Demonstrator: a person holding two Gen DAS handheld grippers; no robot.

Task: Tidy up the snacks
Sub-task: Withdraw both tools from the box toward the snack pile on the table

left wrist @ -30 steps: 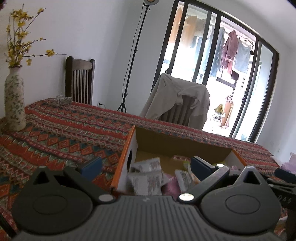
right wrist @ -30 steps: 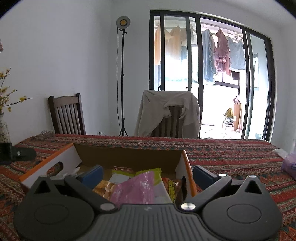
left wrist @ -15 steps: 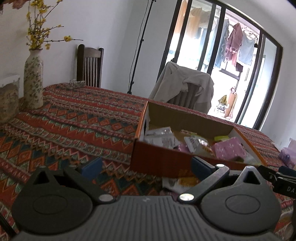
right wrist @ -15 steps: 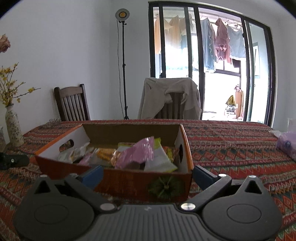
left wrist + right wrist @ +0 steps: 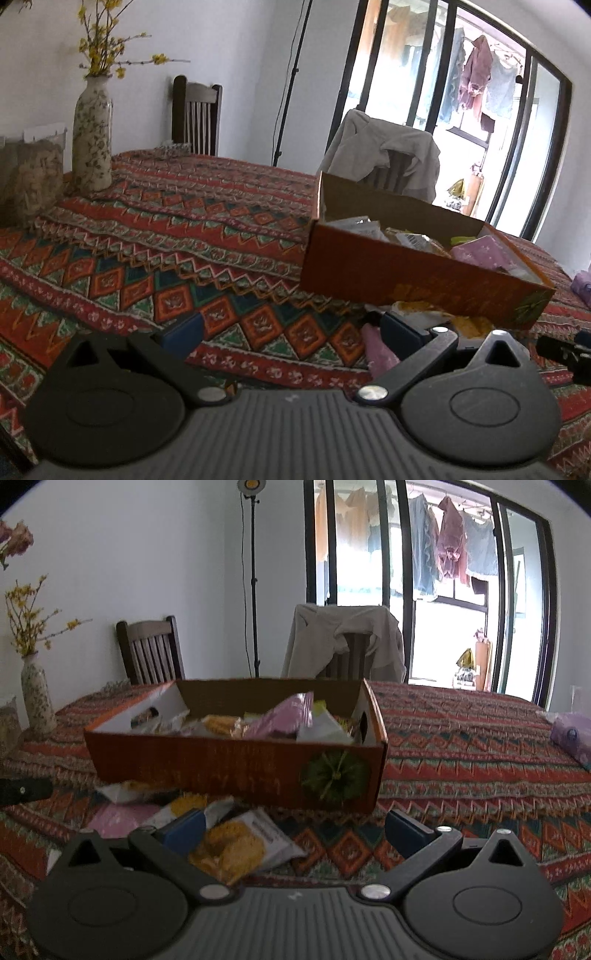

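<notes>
An orange cardboard box (image 5: 236,771) full of snack packets stands on the patterned tablecloth; it also shows in the left wrist view (image 5: 406,273). Loose packets lie in front of it: a yellow-and-white packet (image 5: 236,843), a pink packet (image 5: 118,818) and a white-yellow one (image 5: 125,792). In the left wrist view a pink packet (image 5: 378,349) and yellow packets (image 5: 424,308) lie by the box's near wall. My left gripper (image 5: 291,332) is open and empty, short of the box. My right gripper (image 5: 295,827) is open and empty, just above the loose packets.
A flowered vase (image 5: 92,144) and a clear container (image 5: 31,177) stand at the table's left. Two chairs (image 5: 151,653) stand behind the table, one draped with a jacket (image 5: 343,642). A purple packet (image 5: 570,734) lies at the right. A light stand (image 5: 253,579) is beyond.
Both grippers have drawn back from over the box toward the table's near side. The box now sits farther away, and loose packets in front of it have come into view.
</notes>
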